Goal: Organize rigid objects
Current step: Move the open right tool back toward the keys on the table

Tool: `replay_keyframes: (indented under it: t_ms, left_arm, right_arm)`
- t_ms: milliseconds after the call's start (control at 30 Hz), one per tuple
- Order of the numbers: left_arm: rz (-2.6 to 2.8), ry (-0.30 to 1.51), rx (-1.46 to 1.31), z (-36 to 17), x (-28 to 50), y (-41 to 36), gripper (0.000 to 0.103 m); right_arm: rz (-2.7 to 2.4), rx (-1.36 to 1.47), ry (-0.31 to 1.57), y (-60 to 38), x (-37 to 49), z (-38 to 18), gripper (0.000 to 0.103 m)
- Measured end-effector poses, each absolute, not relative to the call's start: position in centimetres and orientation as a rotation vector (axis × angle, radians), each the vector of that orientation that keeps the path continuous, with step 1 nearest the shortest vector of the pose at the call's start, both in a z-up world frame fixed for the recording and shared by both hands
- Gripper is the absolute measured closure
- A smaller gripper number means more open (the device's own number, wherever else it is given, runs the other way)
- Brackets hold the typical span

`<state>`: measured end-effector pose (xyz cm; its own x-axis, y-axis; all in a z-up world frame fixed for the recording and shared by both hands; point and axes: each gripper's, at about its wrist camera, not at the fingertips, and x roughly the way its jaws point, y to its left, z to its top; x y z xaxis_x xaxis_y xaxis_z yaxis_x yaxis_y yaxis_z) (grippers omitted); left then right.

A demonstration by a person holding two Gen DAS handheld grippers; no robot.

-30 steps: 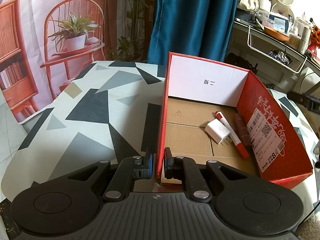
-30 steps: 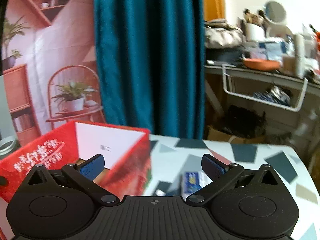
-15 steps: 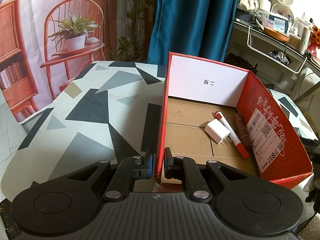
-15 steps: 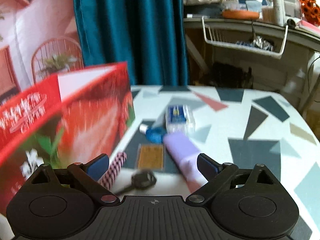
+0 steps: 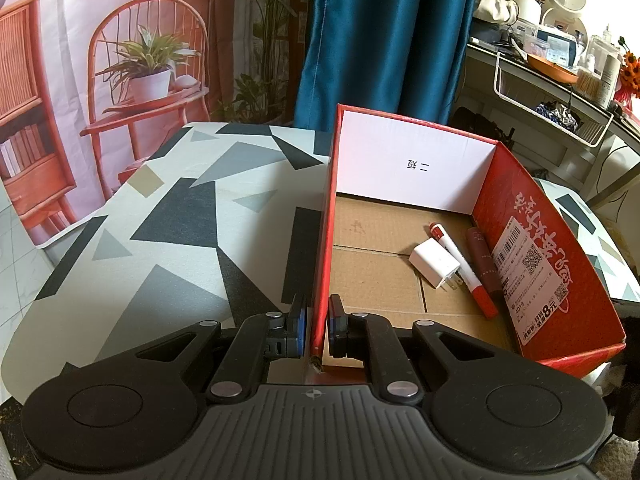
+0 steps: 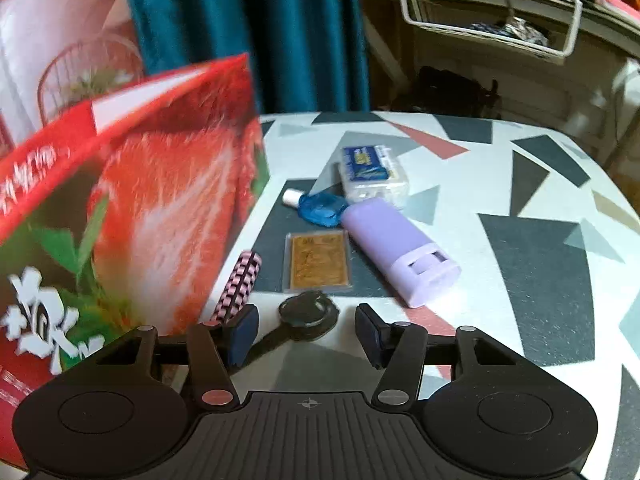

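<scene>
My left gripper (image 5: 316, 330) is shut on the near left wall of the red cardboard box (image 5: 536, 248). Inside the box lie a white charger plug (image 5: 434, 262), a red-and-white marker (image 5: 462, 266) and a dark red tube (image 5: 484, 266). Beside the box's strawberry-printed wall (image 6: 160, 216), my right gripper (image 6: 306, 334) hangs low over the table with its jaws closing. A black round-headed object with a handle (image 6: 306, 316) lies between the pads, which stand clear of it. Beyond it lie a pink checked stick (image 6: 238, 286), a gold card (image 6: 318, 260), a lilac case (image 6: 398, 246), a blue bottle (image 6: 322, 208) and a blue-labelled clear box (image 6: 374, 174).
The table wears a cloth of grey, black and white triangles (image 5: 168, 240). A blue curtain (image 5: 384, 40) hangs behind it. At the right stands a cluttered shelf with a white wire basket (image 6: 492, 12). The table's right edge curves away near the lilac case.
My right gripper dropped toward the table and tilted down, bringing the small objects into view. Its jaws narrowed from wide open around the black object. The left gripper stayed put on the box wall.
</scene>
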<state>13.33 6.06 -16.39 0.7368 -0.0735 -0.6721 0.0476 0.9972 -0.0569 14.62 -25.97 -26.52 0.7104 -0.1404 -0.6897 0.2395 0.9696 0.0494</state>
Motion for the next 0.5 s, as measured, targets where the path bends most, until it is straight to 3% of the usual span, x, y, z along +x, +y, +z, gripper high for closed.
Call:
replay_keyframes:
  t_ms: [133, 500]
  left_arm:
    - [-0.067, 0.74, -0.037, -16.4, 13.3, 6.0, 0.091]
    - [-0.067, 0.738, -0.043, -16.5, 13.4, 6.1, 0.091]
  right_arm:
    - [-0.23, 0.059, 0.762, -25.3, 14.7, -26.6, 0.066]
    - [-0.268, 0.051, 0.762, -26.9, 11.9, -26.3, 0.066]
